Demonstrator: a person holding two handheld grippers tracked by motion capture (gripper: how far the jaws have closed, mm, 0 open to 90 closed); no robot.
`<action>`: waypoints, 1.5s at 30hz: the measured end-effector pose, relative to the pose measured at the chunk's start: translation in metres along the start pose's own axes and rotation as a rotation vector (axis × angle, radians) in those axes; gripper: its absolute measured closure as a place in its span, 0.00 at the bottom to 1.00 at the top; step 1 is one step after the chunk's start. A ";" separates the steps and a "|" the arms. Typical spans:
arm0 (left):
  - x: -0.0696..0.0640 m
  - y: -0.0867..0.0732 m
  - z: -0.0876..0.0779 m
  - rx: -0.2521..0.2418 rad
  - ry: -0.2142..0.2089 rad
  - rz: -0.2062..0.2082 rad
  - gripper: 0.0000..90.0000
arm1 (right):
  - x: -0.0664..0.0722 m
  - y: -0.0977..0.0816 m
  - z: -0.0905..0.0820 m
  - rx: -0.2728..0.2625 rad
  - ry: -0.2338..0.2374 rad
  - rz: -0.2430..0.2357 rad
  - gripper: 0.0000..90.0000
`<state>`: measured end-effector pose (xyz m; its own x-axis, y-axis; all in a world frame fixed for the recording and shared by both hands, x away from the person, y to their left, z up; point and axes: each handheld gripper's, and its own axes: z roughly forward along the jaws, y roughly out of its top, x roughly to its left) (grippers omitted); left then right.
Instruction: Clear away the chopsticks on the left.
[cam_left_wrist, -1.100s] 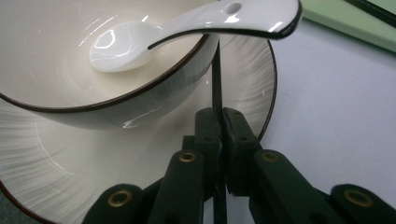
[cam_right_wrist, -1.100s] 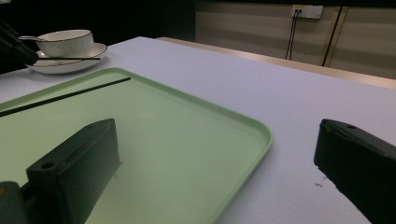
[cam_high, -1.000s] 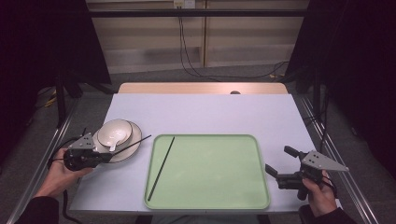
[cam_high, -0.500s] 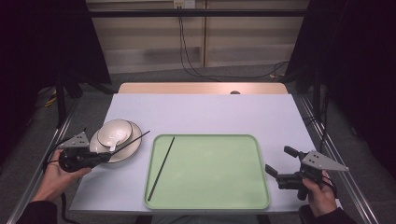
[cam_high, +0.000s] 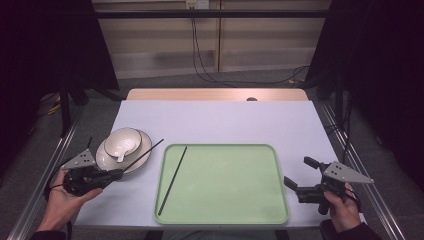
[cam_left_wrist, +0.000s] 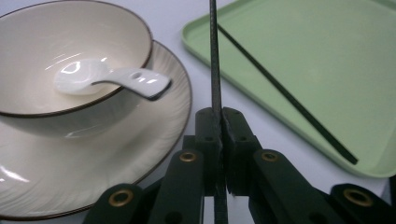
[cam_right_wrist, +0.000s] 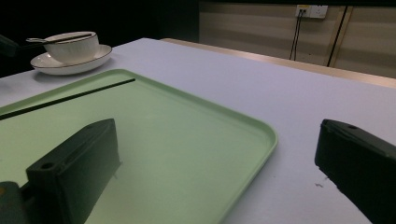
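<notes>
One chopstick (cam_left_wrist: 215, 56) is clamped in the left gripper (cam_left_wrist: 219, 122) beside the plate (cam_left_wrist: 163, 79). Transfer to the tray (cam_high: 280, 200) (one chopstick there already) is judged next; right gripper (cam_high: 296, 173) is held apart.

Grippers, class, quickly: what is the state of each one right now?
Left gripper: jaws shut on a black chopstick, beside the plate.
Right gripper: jaws open, holding nothing, beside the green tray.
</notes>
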<state>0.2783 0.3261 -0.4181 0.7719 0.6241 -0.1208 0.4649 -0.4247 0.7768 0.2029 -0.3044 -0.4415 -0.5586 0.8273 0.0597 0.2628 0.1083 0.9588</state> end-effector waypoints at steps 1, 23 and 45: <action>-0.003 0.001 0.000 -0.003 0.006 -0.005 0.96 | 0.000 0.000 0.000 -0.002 0.001 0.001 0.00; -0.079 0.010 0.027 -0.011 0.010 -0.104 0.96 | 0.000 0.000 0.000 -0.005 -0.002 0.002 0.00; -0.097 0.019 0.078 0.037 0.127 -0.320 0.96 | 0.000 0.000 0.000 -0.003 -0.002 0.000 0.00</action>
<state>0.2464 0.2067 -0.4394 0.5253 0.8053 -0.2749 0.6920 -0.2162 0.6888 0.2030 -0.3043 -0.4417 -0.5572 0.8282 0.0597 0.2609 0.1064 0.9595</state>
